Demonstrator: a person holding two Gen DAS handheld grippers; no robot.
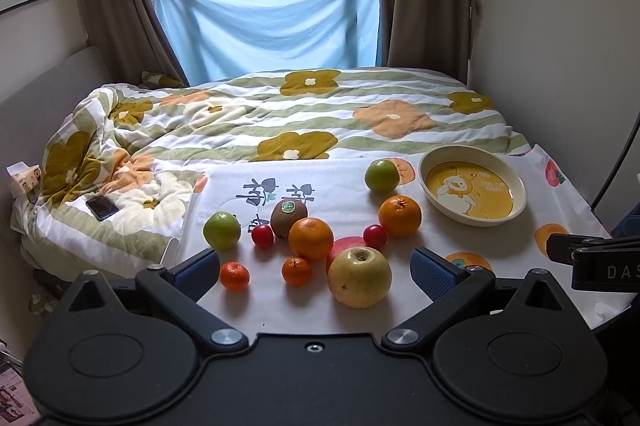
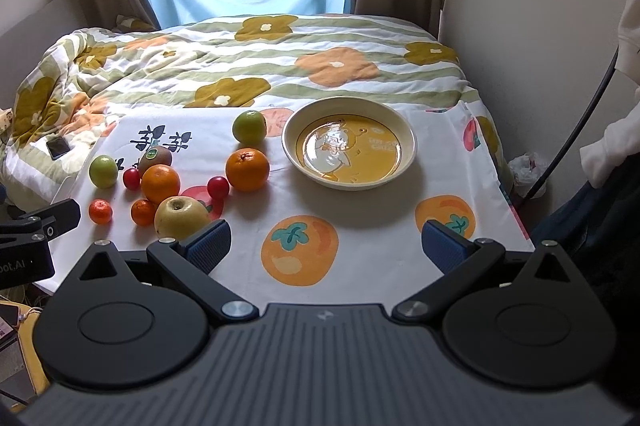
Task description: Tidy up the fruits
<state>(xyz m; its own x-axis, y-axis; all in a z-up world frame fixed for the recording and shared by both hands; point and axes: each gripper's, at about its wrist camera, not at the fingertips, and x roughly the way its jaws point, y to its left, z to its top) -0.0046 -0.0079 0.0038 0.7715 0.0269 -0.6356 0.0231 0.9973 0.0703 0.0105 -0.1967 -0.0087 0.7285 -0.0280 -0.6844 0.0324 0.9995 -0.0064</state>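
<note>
Plate (image 2: 406,145) on tabletop (image 2: 360,209), upper right of centre in my right view. Fruit cluster left of plate. Two oranges (image 2: 247,169) mid-cluster. Kiwi (image 2: 155,157) behind left orange. Large apple (image 2: 182,218) at front, just ahead of my left claw (image 1: 316,268). Two mandarins (image 1: 234,276) left of apple. Bed (image 1: 280,113) behind tabletop, phone (image 1: 101,207) on it at left.

Left claw (image 1: 316,268) agape; right claw (image 2: 326,240) agape, both level.
</note>
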